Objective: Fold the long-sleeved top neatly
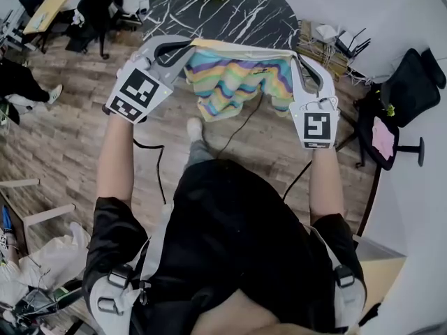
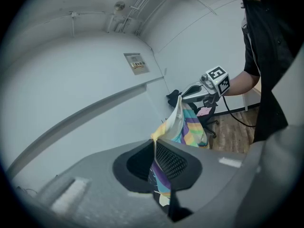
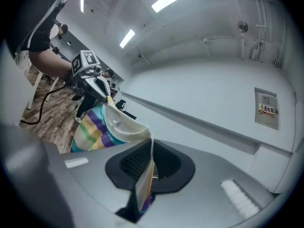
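Observation:
The long-sleeved top [image 1: 234, 79] is a wavy rainbow-striped knit with a cream inner side. It hangs in the air, stretched between my two grippers, above the wooden floor and in front of the dark marble table [image 1: 223, 12]. My left gripper [image 1: 187, 49] is shut on its left upper edge, where the top [image 2: 183, 125] runs out from the pinched jaws. My right gripper [image 1: 295, 56] is shut on the right upper edge, and the top [image 3: 107, 125] stretches from those jaws toward the other gripper. The lower part sags in loose folds.
A black office chair [image 1: 401, 107] with a pink item on its seat stands at the right. Boxes and clutter [image 1: 325, 44] lie behind the marble table. Black cables [image 1: 241, 128] trail over the floor below the top. More chairs and a desk [image 1: 63, 9] stand far left.

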Tool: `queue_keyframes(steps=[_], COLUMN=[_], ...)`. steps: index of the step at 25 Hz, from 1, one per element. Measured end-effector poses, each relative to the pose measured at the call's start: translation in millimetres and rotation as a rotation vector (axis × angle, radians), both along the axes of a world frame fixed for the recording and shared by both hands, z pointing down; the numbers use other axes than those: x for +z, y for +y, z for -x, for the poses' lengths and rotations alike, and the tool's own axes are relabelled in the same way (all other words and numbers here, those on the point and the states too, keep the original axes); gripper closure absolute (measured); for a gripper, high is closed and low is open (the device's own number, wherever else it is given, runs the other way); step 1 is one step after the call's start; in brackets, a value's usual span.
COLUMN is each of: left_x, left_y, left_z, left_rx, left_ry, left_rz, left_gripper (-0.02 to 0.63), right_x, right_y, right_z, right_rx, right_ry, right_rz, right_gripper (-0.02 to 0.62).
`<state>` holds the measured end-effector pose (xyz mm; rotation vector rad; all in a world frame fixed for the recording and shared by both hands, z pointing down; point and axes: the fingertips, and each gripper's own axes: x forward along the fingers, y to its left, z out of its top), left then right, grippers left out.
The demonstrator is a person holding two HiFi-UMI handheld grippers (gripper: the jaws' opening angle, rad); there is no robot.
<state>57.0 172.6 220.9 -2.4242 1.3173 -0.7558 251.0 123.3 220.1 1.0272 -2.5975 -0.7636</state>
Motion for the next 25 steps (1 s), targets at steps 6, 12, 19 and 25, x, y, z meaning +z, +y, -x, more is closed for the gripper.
queue_keyframes(steps=[6,12,19,25], left_x=[6.8,12.3,18.5,36.0], left_y=[-4.3,-21.0,-61.9,-117.2], left_z=[0.1,15.4,57.4,95.6], left_rx=[-0.004,-0.032,-0.063,-0.069], left_ry=[-0.032,-0.017,-0.019,-0.014], left_rz=[0.036,0.046,0.07,0.117], left_gripper=[0.581,0.581,0.581,0.581], right_x=[-0.2,10.8,20.2,33.6], right_y=[-8.3,-30.7,-76.5,-131.1], right_z=[0.6,16.0,59.6,96.5], right_rx=[0.004,-0.008,-0.019,0.005], right_ry=[0.008,0.032,0.061,0.095], right_rz=[-0.005,-0.008,0.009,0.048], right_gripper=[0.574,0.572,0.572,0.572])
